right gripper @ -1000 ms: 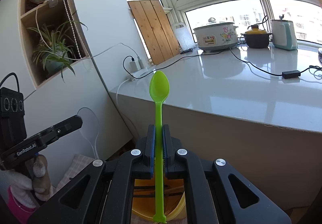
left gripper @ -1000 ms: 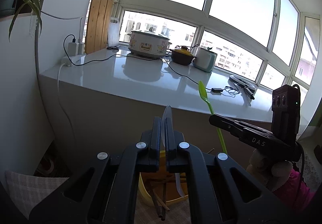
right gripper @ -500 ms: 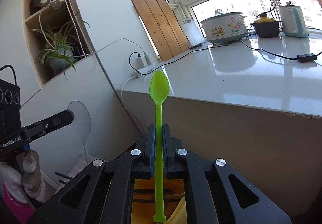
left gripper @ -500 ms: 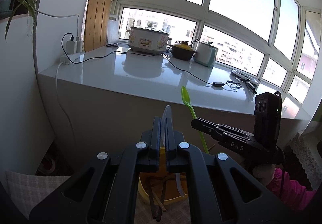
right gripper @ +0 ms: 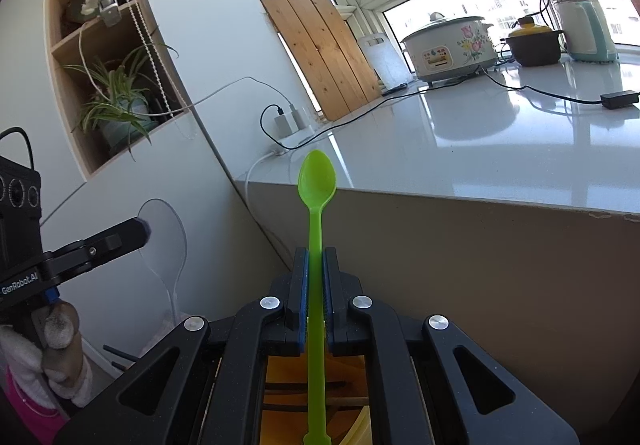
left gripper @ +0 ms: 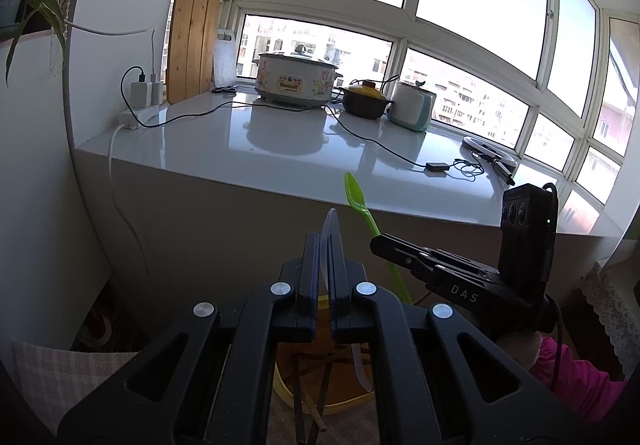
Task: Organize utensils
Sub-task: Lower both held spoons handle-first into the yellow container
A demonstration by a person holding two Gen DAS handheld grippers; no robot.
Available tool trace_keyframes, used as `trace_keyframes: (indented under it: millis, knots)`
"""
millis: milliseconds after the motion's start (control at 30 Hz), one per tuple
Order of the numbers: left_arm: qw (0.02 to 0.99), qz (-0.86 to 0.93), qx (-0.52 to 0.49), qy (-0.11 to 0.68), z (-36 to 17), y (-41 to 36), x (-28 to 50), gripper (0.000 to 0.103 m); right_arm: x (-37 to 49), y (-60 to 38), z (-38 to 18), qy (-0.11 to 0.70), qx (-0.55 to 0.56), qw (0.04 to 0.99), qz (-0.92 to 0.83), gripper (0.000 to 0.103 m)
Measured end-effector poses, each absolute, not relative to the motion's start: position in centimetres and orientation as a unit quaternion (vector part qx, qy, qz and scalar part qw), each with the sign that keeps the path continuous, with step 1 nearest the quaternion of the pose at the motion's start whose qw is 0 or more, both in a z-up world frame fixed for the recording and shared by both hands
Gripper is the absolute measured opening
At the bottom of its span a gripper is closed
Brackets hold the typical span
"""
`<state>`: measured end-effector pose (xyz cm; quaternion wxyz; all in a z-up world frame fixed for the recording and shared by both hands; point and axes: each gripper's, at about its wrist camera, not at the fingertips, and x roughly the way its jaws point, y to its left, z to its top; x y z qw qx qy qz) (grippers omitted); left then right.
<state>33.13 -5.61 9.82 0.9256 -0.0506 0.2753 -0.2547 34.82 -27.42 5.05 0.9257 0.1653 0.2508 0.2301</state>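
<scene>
The right gripper (right gripper: 315, 269) is closed on the green spoon (right gripper: 317, 181), which stands upright in the centre of the frame, bowl up. The left gripper (left gripper: 325, 257) is pinched on a clear plastic spoon (left gripper: 331, 219). Below both, at the bottom edge, sits the yellow container (left gripper: 340, 407) with chopsticks. The two spoons are near each other; I think they could collide and twist in the narrow grips.

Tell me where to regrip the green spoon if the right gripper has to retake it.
Take the green spoon on its thin straight handle, about where the right gripper pinches it now, coming from below along the handle. It stands upright, bowl on top; the bowl is wide and curved, so the narrow handle probably suits the flat pads better.
</scene>
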Motion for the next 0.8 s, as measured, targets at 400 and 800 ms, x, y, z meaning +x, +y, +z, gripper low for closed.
trace_keyframes:
  millis: [400,800]
  knots:
    - [0.928,-0.247,-0.052,0.275,9.8,-5.6,33.8,0.001,35.6,-27.2,3.4,0.261,0.171,0.919,0.239,0.005]
    - [0.924,-0.253,-0.044,0.283,9.2,-6.1,33.5,0.001,33.0,-27.8,4.0,0.254,0.160,0.924,0.237,0.005]
